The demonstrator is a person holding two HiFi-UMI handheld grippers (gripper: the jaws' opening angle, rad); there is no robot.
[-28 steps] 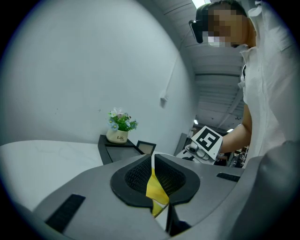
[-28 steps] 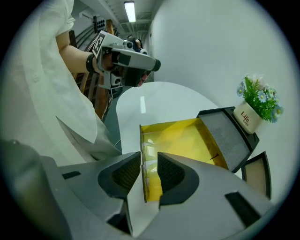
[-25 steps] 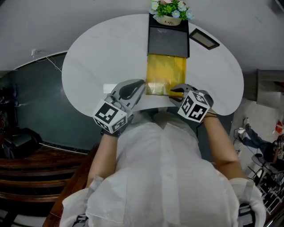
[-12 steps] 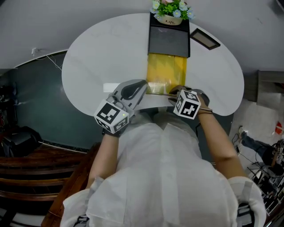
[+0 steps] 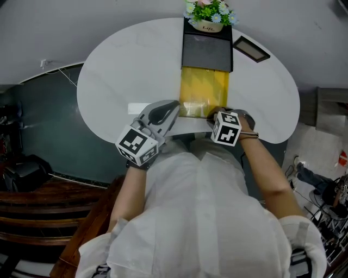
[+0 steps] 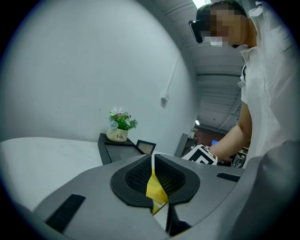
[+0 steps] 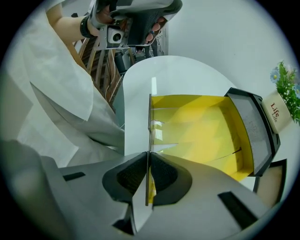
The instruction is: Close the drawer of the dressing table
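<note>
- You work in a home-like room: a white table (image 5: pixel 109 81) stands against a plain grey wall (image 5: pixel 81 21).
- A flower pot (image 5: pixel 207 16) and a frame (image 5: pixel 250 49) sit on it.
- Wooden chairs (image 5: pixel 49 212) stand nearby.

We count one yellow drawer (image 5: pixel 204 96), one flower pot (image 5: pixel 208 17), one small frame (image 5: pixel 250 49) and one white table (image 5: pixel 125 70). We see two grippers: left gripper (image 5: pixel 173 108), right gripper (image 5: pixel 213 114).

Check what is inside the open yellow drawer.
The yellow drawer shows only its bare floor; no contents visible. Its rear end under the black case is covered.
</note>
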